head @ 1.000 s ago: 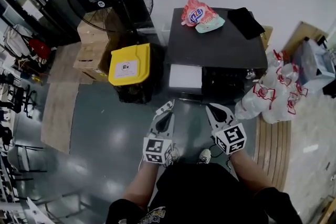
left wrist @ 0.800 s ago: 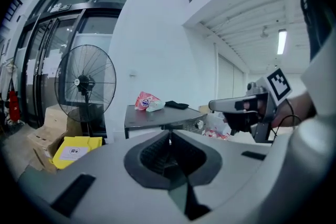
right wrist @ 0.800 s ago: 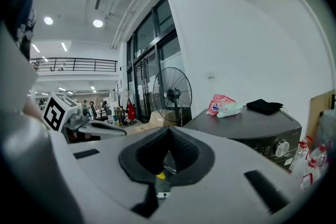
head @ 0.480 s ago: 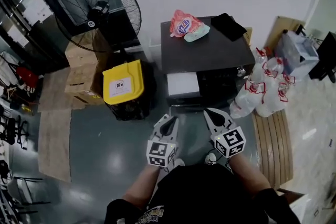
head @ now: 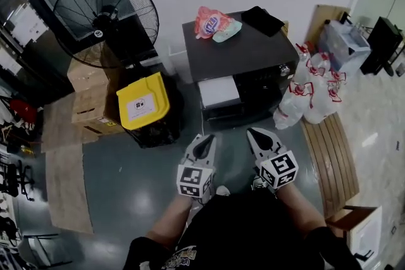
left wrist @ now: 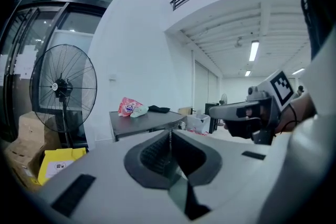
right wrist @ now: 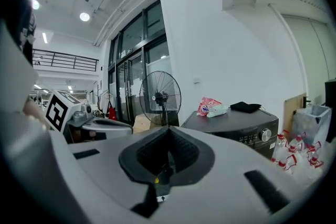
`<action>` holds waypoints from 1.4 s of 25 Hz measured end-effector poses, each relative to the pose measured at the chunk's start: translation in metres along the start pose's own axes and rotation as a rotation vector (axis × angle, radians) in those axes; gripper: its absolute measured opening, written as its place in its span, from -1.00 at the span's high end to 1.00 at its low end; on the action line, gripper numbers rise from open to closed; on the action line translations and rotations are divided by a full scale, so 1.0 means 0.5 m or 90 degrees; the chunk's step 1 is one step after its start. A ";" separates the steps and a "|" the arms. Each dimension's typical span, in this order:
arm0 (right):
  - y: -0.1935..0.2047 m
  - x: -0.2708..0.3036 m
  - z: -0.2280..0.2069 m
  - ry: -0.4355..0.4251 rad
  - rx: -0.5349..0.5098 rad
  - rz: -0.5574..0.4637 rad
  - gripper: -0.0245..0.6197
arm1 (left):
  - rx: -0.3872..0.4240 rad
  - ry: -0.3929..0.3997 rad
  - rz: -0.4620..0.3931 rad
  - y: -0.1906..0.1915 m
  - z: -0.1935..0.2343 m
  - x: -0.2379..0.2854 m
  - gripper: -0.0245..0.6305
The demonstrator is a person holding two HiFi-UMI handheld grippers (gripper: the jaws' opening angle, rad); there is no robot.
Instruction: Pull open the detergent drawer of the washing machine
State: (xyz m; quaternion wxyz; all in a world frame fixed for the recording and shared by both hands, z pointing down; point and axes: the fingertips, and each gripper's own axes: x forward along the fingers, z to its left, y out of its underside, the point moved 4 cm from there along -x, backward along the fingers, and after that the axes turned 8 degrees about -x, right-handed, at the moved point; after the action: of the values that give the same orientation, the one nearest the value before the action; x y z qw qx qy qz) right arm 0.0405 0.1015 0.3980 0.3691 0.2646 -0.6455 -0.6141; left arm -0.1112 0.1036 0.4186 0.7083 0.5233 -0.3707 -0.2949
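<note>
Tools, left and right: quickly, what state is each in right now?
Left tool: closed, holding nothing.
Right tool: closed, holding nothing.

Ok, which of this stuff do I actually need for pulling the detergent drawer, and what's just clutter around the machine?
For the job:
washing machine
its white drawer
left gripper and right gripper, both shut and empty

Just lying about:
pink bag and black cloth, on top of the machine
fan
yellow-lidded bin
cardboard boxes
water bottles
</note>
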 end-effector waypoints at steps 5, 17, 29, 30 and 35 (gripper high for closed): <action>0.013 -0.005 0.024 0.017 0.009 0.003 0.91 | 0.004 0.013 0.001 0.004 0.009 -0.012 0.88; 0.018 0.021 0.036 0.026 0.006 0.012 0.91 | -0.005 0.013 -0.010 0.002 0.047 -0.013 0.88; 0.017 0.042 0.037 0.021 0.005 0.015 0.91 | -0.008 0.001 -0.010 0.003 0.071 -0.012 0.88; 0.018 0.042 0.035 0.022 0.006 0.015 0.91 | -0.008 0.001 -0.009 0.004 0.071 -0.012 0.88; 0.019 0.041 0.036 0.022 0.010 0.014 0.91 | -0.006 -0.001 -0.008 0.006 0.071 -0.015 0.88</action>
State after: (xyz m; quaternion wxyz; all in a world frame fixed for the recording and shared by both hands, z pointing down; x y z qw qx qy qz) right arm 0.0149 0.0969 0.4110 0.3847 0.2711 -0.6466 -0.6004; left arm -0.1449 0.0919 0.4260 0.7088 0.5220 -0.3664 -0.3014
